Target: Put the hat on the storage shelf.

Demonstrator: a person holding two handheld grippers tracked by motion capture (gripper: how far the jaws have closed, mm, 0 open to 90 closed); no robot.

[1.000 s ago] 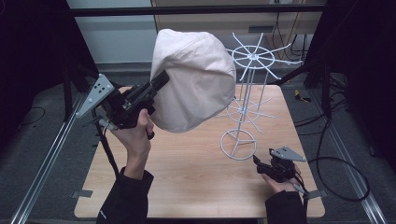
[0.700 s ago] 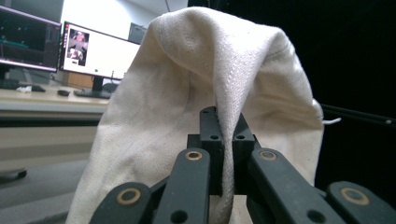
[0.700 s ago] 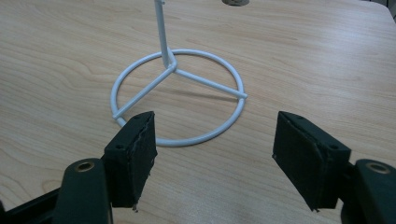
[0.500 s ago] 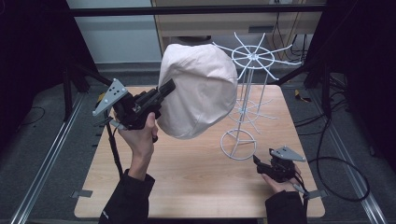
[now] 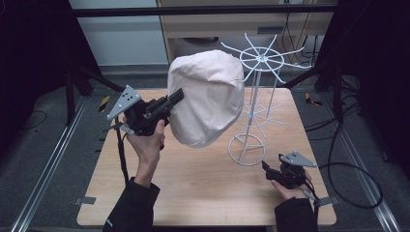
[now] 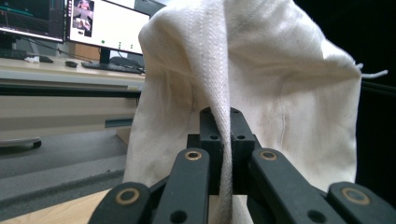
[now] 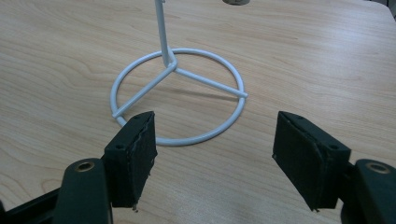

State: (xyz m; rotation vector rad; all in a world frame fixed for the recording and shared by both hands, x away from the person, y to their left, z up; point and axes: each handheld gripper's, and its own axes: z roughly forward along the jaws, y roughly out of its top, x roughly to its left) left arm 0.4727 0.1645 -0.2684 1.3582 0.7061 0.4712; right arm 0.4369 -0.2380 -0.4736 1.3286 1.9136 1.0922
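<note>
Cloth bag (image 5: 207, 96) carried lower, nearer stand (image 5: 255, 104)

Cream cloth bag (image 5: 207, 99) — white wire stand (image 5: 256, 104)

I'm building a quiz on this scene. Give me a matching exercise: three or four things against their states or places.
Things:
1. left claw
2. right claw
3. cloth bag
4. wire stand

States:
A. upright on the table
B. open, low over the table
C. held up in the air
D. shut on fabric

Pairs: 1-D, 2-B, 3-C, 4-A
</note>
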